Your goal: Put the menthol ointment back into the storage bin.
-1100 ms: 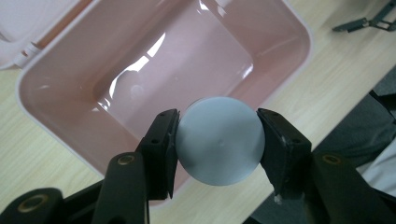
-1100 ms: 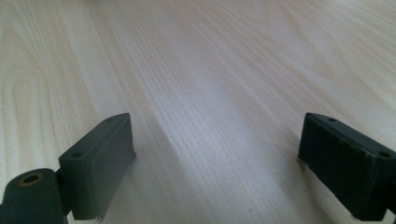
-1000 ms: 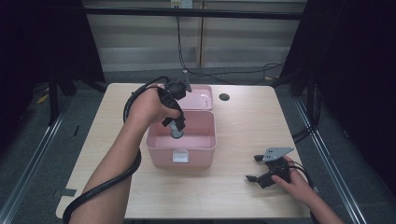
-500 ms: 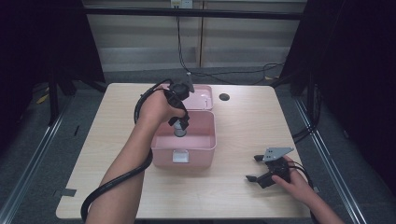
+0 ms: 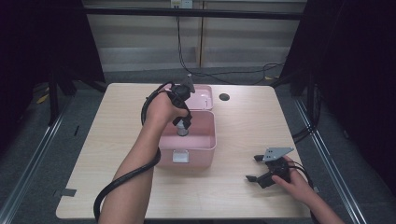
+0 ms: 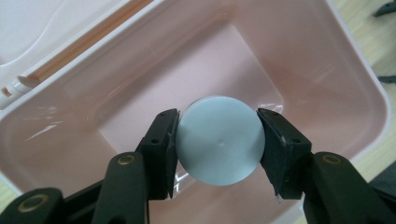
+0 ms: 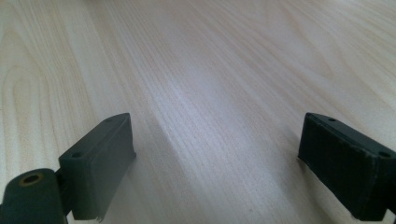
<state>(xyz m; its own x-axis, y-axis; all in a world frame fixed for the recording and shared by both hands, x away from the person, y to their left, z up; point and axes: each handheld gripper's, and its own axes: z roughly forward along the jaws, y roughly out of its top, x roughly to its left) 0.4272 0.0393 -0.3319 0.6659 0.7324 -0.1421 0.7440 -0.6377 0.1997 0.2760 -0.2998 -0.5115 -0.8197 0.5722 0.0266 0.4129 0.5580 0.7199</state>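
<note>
1. Left gripper (image 6: 218, 140) is reaching down into the pink box (image 5: 205, 148), its fingers (image 6: 161, 149) pinching a pale grey-blue round thing (image 6: 218, 140) across its width. From the high view it is reading as a short upright cylinder (image 5: 182, 130), hanging just inside the box and probably not yet on the floor.
2. Handling call: smooth hard plastic, likely light and stiff. The curved wall is offering only narrow contact, so it could slip or roll in the grip. The side-to-side pinch through the middle is looking right.
3. The box is glossy moulded plastic, rounded corners, floor bare. Its hinged lid (image 5: 201, 95) is lying open flat behind it, and a pale latch tab (image 5: 180, 156) is sitting on the front wall.
4. The desk (image 5: 243, 116) is light wood grain, matte, with a dark round hole (image 5: 224, 97) near the back.
5. Right gripper (image 5: 254, 169) is resting on the desk near the front right corner, well apart from the box, fingers (image 7: 100, 161) spread wide with nothing between them.
</note>
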